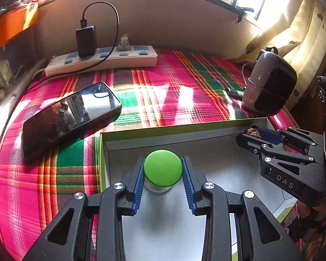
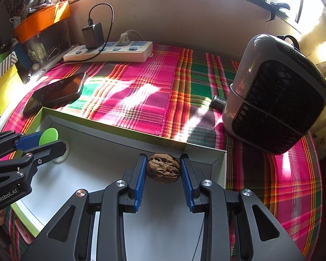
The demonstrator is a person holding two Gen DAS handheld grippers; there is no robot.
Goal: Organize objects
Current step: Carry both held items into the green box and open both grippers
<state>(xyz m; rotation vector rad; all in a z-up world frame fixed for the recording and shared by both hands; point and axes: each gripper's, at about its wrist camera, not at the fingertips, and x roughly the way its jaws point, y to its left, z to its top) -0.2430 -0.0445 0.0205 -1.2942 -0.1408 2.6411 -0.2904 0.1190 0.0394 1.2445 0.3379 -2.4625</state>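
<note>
A small jar with a round green lid (image 1: 163, 167) sits between the blue pads of my left gripper (image 1: 163, 170), which is shut on it, low over the grey floor of a shallow open box (image 1: 128, 146). A brown walnut (image 2: 163, 168) is clamped between the pads of my right gripper (image 2: 163, 169), near the box's far right corner (image 2: 215, 158). In the left wrist view the right gripper (image 1: 250, 133) with the walnut (image 1: 252, 131) shows at the right. The right wrist view shows the left gripper (image 2: 46, 142) with the green lid (image 2: 49, 136) at the left.
The box lies on a pink and green plaid cloth (image 1: 163, 100). A black phone (image 1: 69, 117) lies left of the box. A white power strip (image 1: 102, 59) with a black charger stands at the back wall. A dark rounded appliance (image 2: 276, 93) stands at the right.
</note>
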